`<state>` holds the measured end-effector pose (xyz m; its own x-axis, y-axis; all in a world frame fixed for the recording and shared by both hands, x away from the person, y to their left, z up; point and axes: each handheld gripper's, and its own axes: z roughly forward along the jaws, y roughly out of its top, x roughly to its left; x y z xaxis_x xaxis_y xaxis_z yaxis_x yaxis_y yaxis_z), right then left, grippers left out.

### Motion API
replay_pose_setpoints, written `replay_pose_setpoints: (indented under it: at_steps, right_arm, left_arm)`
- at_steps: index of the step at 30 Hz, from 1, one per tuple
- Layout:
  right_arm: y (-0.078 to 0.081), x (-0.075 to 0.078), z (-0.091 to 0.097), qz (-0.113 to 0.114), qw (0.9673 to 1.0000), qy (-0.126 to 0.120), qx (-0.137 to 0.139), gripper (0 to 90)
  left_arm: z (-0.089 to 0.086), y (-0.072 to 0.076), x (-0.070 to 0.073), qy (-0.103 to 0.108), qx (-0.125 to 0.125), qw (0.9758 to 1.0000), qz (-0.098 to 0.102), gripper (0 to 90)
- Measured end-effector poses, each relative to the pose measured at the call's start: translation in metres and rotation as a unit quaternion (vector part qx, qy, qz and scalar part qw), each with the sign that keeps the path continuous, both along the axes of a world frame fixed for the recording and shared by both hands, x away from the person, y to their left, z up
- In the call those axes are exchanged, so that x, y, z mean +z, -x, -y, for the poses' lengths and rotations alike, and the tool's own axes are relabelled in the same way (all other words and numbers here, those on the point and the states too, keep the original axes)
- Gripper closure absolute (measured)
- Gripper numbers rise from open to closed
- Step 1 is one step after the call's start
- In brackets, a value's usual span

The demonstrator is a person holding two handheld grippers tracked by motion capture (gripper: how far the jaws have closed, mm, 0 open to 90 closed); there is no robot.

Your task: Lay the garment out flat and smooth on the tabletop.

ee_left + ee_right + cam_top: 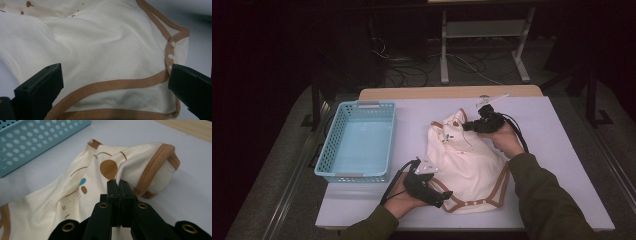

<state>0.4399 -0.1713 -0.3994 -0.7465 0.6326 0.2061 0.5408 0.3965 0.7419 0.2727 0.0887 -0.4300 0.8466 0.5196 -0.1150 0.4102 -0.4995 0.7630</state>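
The table is white, with a wooden edge at its 12 o'clock side. The basket, pale blue and perforated, stands at 9 o'clock from the garment, apart from it.

The garment is a cream baby bodysuit with brown binding, lying crumpled at the middle of the table. Its snap end points toward 6 o'clock and its printed end toward 12 o'clock.

The left gripper sits at the garment's 7 o'clock corner. In the left gripper view its jaws stand wide open, one to each side of the brown-bound hem; the cloth lies between them, and whether the pads touch it cannot be told. White snaps show by the far jaw.

The right gripper is at the garment's 12 o'clock end. Its jaws are closed tight on a fold of cream cloth just beside a brown-bound opening.

The print shows brown spots, a teal spot and small brown letters; "s" and "u" can be made out, the rest is hidden by the gripper.
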Motion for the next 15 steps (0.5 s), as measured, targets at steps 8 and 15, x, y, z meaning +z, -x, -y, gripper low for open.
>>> replay_pose_setpoints:
  at_steps: [8, 15]
  right_arm:
    - [0.018, 0.008, -0.009, 0.027, 0.9992, -0.010, 0.028, 87.8]
    - [0.037, 0.009, -0.025, 0.040, 0.9969, 0.001, 0.067, 87.9]
  left_arm:
    - [-0.005, 0.003, 0.000, -0.002, 0.001, 1.0000, -0.003, 0.0]
    - [-0.006, 0.001, 0.000, -0.004, -0.001, 1.0000, -0.003, 0.0]
